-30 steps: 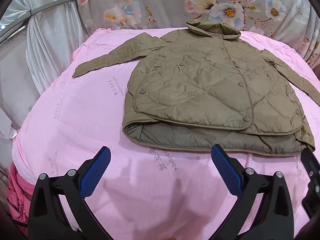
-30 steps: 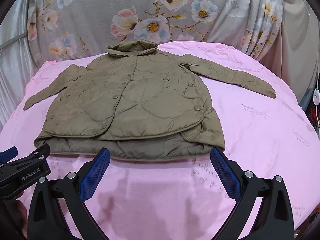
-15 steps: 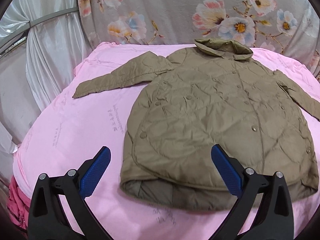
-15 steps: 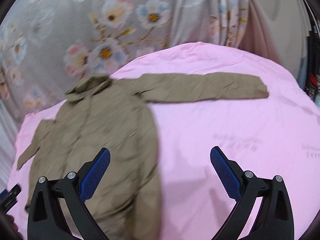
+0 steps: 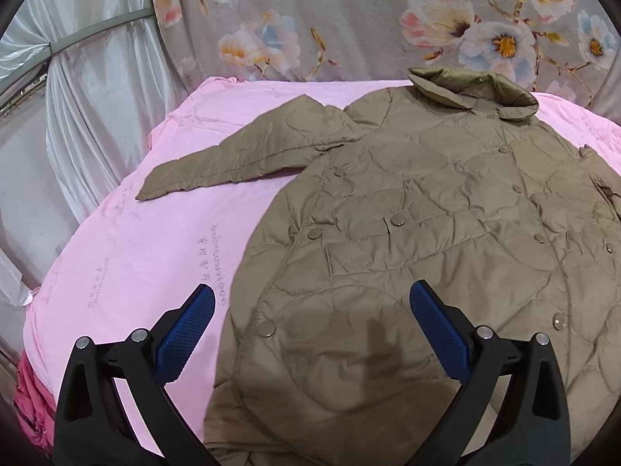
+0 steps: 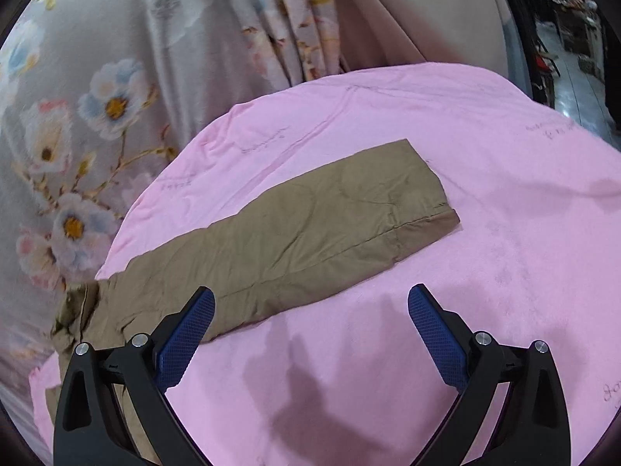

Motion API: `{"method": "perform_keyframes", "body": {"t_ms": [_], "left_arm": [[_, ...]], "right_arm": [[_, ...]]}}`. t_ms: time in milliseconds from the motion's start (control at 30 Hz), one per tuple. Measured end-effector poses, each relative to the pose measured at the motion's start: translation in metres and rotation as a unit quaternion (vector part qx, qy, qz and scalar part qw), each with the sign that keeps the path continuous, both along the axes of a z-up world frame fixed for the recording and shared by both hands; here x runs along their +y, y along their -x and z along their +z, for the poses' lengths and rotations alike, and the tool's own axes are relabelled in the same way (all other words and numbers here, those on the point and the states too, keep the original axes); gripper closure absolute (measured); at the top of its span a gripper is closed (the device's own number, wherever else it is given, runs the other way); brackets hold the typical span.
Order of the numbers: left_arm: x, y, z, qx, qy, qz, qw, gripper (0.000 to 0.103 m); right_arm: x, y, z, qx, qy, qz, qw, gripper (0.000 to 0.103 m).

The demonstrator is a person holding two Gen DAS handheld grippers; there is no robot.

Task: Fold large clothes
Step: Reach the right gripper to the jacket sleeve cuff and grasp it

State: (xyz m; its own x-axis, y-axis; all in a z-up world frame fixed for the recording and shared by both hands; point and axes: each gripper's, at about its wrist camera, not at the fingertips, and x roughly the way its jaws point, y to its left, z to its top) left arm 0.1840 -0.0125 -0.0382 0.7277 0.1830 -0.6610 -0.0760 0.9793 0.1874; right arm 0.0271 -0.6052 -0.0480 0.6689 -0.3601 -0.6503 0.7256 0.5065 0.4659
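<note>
The olive quilted snap-button jacket [image 5: 427, 233] is lying flat, front up, on the pink printed bedsheet [image 5: 147, 256]; its sleeve [image 6: 310, 229] is stretching toward two o'clock; the left gripper [image 5: 310, 326] is hovering wide above its hem; the right gripper [image 6: 310, 326] is gaping empty.

One jacket [image 5: 427, 233] lies on one pink sheet [image 5: 136, 256], with two sleeves [image 6: 295, 229] spread out from the jacket. Two grippers, left [image 5: 310, 322] and right [image 6: 310, 322], hover over it.

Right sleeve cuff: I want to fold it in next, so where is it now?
In the right wrist view, the cuff lies flat on the pink sheet, ahead of the open right claw, toward the floral curtain.
</note>
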Motion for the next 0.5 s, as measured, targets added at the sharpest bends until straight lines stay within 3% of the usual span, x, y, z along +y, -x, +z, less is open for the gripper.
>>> {"method": "perform_keyframes", "body": {"t_ms": [100, 200, 333, 433, 500], "left_arm": [[-0.002, -0.007, -0.012, 0.006, -0.004, 0.004, 1.0000, 0.005], [-0.003, -0.012, -0.024, 0.017, -0.007, 0.005, 0.9998, 0.005], [0.001, -0.016, -0.036, 0.031, 0.000, 0.008, 0.9995, 0.005], [0.006, -0.017, -0.039, 0.031, 0.010, 0.010, 0.9994, 0.005], [0.008, -0.017, -0.042, 0.030, 0.014, 0.010, 0.9994, 0.005]], "right_arm": [[-0.020, -0.002, -0.016, -0.011, -0.031, -0.034, 0.999, 0.006], [-0.034, -0.007, -0.020, -0.023, -0.034, -0.064, 0.997, 0.020], [-0.045, -0.034, -0.019, -0.014, -0.044, -0.052, 0.998, 0.087], [-0.039, -0.052, -0.001, -0.035, -0.025, -0.043, 0.998, 0.094], [-0.014, -0.069, 0.032, -0.061, 0.020, -0.014, 0.998, 0.095]]}}
